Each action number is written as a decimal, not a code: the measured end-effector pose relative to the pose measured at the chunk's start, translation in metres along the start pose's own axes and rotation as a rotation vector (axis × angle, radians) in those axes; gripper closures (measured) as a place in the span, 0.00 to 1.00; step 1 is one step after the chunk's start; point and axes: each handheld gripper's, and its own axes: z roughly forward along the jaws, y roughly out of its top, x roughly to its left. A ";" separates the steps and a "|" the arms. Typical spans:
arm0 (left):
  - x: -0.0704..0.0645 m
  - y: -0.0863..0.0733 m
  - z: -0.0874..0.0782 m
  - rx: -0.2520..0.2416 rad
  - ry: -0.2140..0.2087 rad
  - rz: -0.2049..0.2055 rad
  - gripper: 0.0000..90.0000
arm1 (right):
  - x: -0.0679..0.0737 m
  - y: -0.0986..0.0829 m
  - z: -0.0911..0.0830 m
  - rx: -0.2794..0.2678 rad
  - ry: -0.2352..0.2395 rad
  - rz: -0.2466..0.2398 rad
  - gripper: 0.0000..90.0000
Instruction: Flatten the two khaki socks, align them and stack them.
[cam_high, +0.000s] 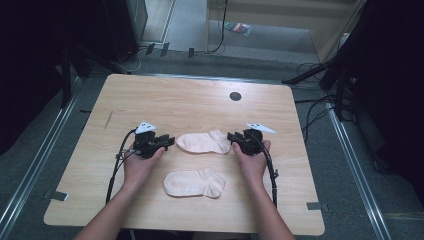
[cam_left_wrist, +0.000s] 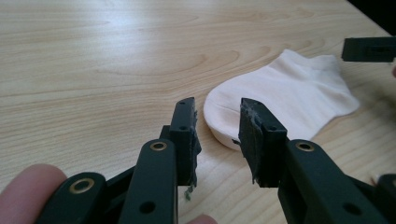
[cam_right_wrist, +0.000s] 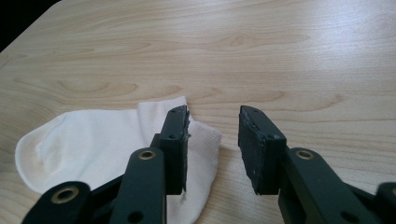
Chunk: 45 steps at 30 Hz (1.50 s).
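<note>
On the pale wooden table (cam_high: 190, 100), going from left to right in the high view, the left gripper (cam_high: 169, 142) comes first, held in the person's left hand (cam_high: 141, 162) and pointing rightward at the toe end of the far sock (cam_high: 204, 142). In the left gripper view its jaws stand apart with a moderate gap and nothing between them; the rounded toe of the far sock (cam_left_wrist: 280, 95) lies on the wood just beyond the tips, apart from them.

Next comes the near sock (cam_high: 195, 183), lying flat closer to the person, between the two forearms and touched by neither tool. Both socks are pale pink-white ankle socks. Faint small marks on the sole of the near one may be grip dots, but the picture is too coarse to read any brand or writing.

At the right, the right gripper (cam_high: 231, 136), in the right hand (cam_high: 252, 160), points leftward at the cuff end of the far sock. In the right gripper view (cam_right_wrist: 212, 126) its jaws are likewise parted and empty, one jaw over the cuff edge of the sock (cam_right_wrist: 93, 140), the other over bare wood. Farther back on the table sits a dark round hole (cam_high: 235, 96).
</note>
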 end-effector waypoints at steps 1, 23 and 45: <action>-0.002 0.000 0.002 0.004 0.018 0.007 0.74 | -0.001 0.000 0.001 -0.001 0.002 0.006 0.70; -0.015 -0.004 0.028 0.123 0.060 0.029 0.83 | -0.006 -0.006 0.013 0.045 0.013 -0.017 0.70; -0.014 -0.011 0.018 0.071 0.049 0.123 1.00 | 0.013 -0.009 0.007 0.084 -0.050 -0.103 0.98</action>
